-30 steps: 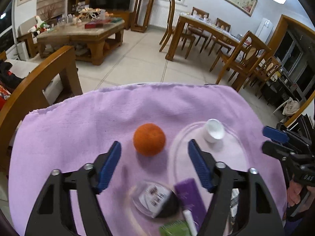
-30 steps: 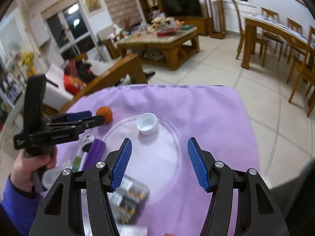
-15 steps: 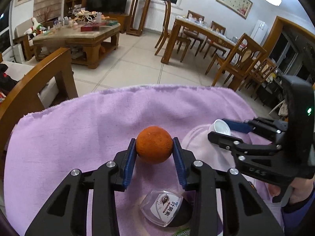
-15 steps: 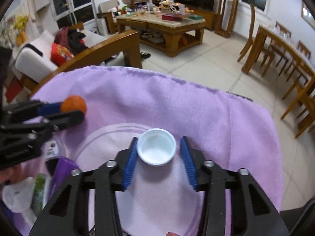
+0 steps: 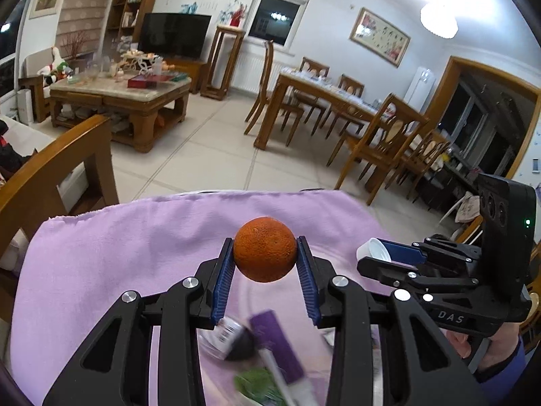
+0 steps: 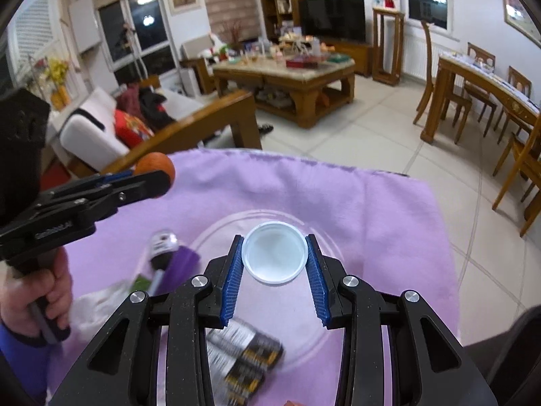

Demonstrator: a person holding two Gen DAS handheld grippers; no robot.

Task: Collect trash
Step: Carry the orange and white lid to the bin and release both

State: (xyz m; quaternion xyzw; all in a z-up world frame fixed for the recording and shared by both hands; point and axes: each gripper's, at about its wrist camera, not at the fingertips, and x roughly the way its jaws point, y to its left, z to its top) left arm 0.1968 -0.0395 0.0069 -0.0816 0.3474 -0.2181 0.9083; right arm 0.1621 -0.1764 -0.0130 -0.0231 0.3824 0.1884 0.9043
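The left gripper [image 5: 265, 260] has its blue ribbed pads pinched on an orange [image 5: 264, 249], a round fruit with dimpled, deep orange skin, held clear above the purple cloth [image 5: 118, 264] toward the cloth's far edge; its jaws have just been closing onto the fruit. The right gripper [image 6: 274, 257] clamps a small white plastic cup [image 6: 274, 252], shallow and round with a thin rim, its open mouth facing the camera, held over a clear round plate [image 6: 324, 237] that lies in the middle of the cloth; these jaws too have just been closing, with the cup between them. On the cloth near its near-left corner lies a blurred heap: a purple packet [image 6: 184, 260], a small clear tub with a printed lid [image 6: 163, 242], something green and crumpled white, perhaps wrappers. A dark, shiny snack packet [image 6: 243, 355] lies at the plate's near edge
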